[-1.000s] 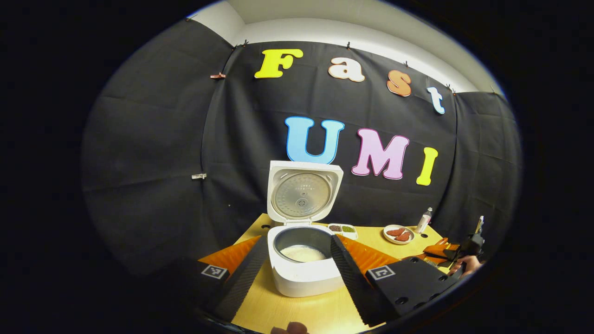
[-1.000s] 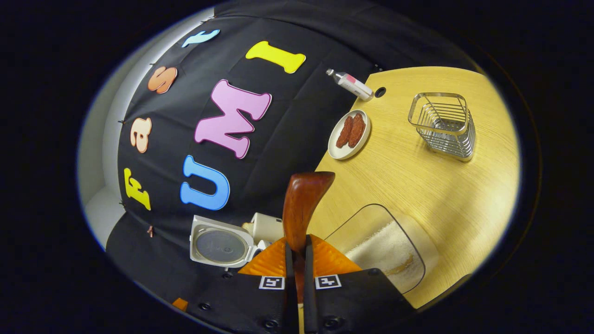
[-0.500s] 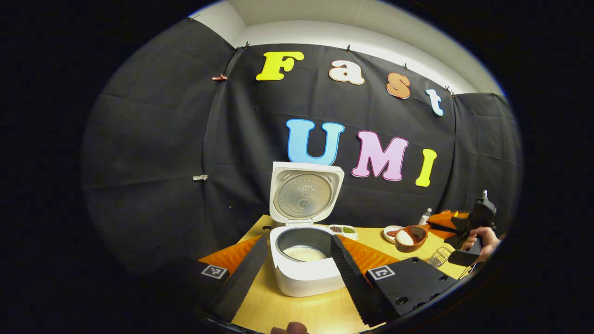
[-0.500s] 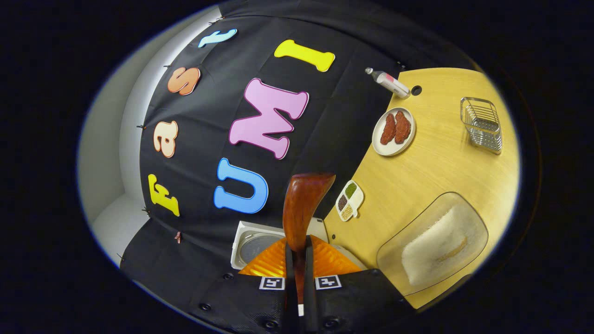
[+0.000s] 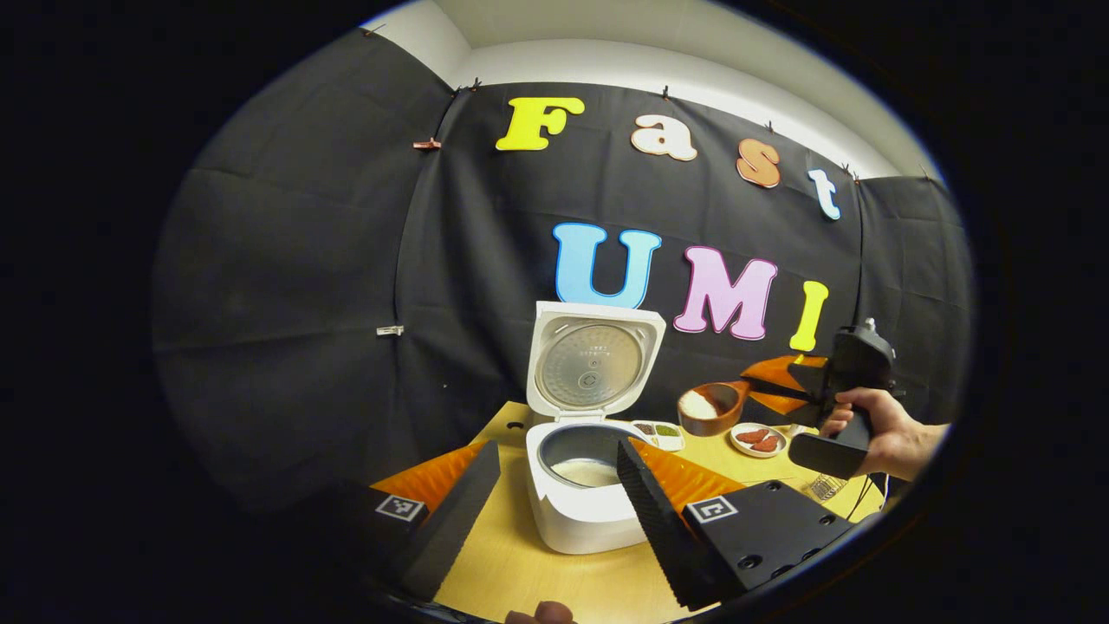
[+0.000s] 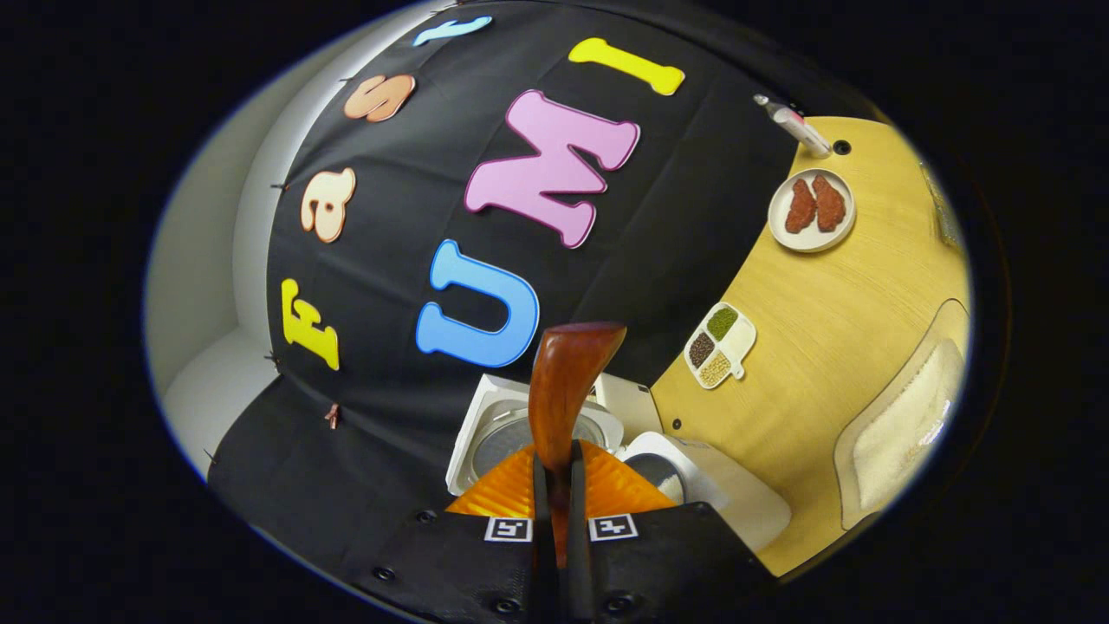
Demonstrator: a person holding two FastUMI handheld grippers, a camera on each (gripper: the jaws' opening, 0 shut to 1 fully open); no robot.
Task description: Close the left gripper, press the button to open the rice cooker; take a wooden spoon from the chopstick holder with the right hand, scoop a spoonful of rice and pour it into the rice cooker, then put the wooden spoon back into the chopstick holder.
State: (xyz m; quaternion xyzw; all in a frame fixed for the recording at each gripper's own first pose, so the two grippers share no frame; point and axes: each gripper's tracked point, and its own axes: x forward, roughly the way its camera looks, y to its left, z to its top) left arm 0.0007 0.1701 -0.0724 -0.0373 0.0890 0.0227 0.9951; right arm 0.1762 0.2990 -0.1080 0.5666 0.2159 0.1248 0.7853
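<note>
Wooden spoon (image 5: 712,407) loaded with rice, carried up and leftward over the last second, now near the rice cooker (image 5: 589,485) but short of the open pot. Pour step next, judging by that. Right gripper (image 6: 554,494) clamped narrow on the spoon handle. Left gripper (image 5: 554,494) spread wide, empty, flanking the cooker. Raised lid (image 5: 594,360) stands behind the pot; approach from the right unobstructed above the sectioned dish (image 5: 657,430) and plate (image 5: 757,438).
</note>
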